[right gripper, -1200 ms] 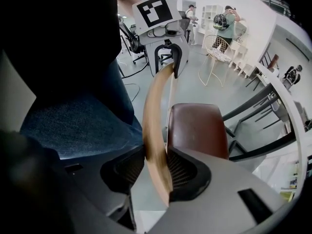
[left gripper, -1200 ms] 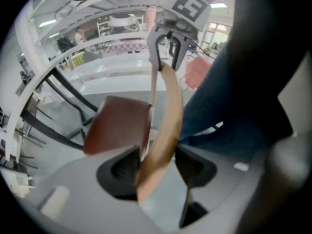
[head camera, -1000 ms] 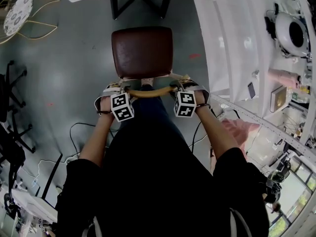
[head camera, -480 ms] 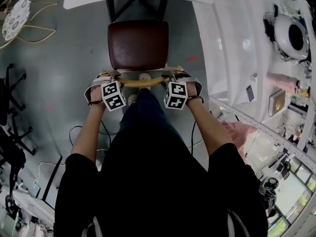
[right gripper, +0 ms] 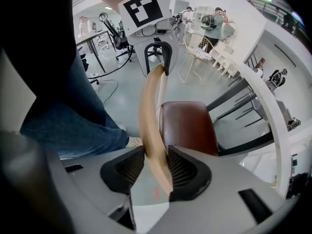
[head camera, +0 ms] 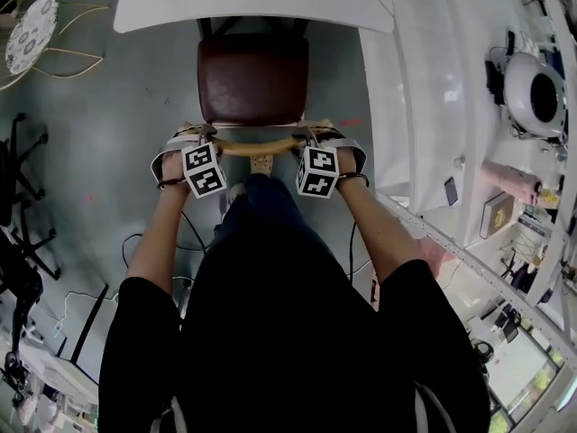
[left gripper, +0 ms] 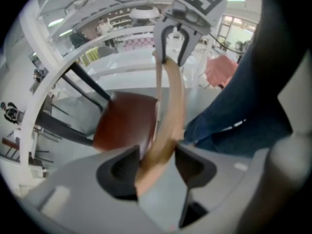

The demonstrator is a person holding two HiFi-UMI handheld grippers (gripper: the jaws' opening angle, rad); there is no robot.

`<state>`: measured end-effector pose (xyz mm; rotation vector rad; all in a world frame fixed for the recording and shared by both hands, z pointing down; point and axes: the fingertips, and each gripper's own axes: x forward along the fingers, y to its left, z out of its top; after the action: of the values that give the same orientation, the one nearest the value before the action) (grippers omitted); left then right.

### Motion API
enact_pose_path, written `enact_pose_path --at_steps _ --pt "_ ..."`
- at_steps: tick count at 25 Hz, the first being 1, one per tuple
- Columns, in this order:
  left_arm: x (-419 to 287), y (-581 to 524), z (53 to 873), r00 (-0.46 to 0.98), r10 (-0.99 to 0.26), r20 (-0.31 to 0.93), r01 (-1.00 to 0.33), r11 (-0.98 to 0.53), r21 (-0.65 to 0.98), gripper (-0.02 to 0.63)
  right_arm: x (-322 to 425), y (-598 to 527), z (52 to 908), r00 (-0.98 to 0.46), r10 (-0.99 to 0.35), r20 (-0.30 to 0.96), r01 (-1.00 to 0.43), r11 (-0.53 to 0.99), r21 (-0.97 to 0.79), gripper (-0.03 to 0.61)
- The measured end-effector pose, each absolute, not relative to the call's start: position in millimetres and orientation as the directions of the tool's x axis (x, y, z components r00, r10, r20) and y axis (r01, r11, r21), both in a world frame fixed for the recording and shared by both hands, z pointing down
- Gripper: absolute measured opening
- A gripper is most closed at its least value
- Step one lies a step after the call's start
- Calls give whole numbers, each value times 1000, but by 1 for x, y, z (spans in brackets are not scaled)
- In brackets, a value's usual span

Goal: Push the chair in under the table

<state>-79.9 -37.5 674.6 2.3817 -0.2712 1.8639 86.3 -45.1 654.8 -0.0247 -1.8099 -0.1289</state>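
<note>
Both grippers are clamped on the chair's curved wooden back rail [head camera: 261,146], one at each end. The left gripper [head camera: 200,139] has the rail's left end running up between its jaws, with the pads against the wood on both sides. The right gripper [head camera: 317,137] is the same on the right end: ribbed pads pressed on either face of the rail, nothing else between them. Each gripper view shows the other gripper on the far end of the same rail, so it's a symmetric two-handed hold. Both point steeply down, marker cubes facing up toward my head. The chair [head camera: 252,79] sits straight in front of me with its brown padded seat facing up and squared to the white table [head camera: 252,3]. In the head view the seat's far edge is right at the table's near edge, and most of the seat is out on the open grey floor [head camera: 135,106]. The dark front legs [head camera: 206,27] show in the thin gap just beneath the tabletop rim. I can't tell whether any of the seat is actually under the top. My jeans leg [head camera: 261,206] is directly behind the back rail, between my forearms, and one shoe [head camera: 261,162] shows just below the rail. A white shelf unit [head camera: 424,106] runs down the right side, near the chair but not touching it. A gold wire chair [head camera: 36,25] stands well off to the left, and cables [head camera: 144,242] trail on the floor beside my left arm.
</note>
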Motion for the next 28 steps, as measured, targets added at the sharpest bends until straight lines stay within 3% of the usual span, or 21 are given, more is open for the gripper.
enact_pose_path --at_steps 18,28 --pt "-90 -126 676 157 -86 984 -215 -975 -51 226 76 -133 656 -241 -57 969 85 993 80 153" --pt "-89 -124 674 264 -76 961 -169 -985 -31 225 76 -134 656 -199 -80 977 50 994 92 153"
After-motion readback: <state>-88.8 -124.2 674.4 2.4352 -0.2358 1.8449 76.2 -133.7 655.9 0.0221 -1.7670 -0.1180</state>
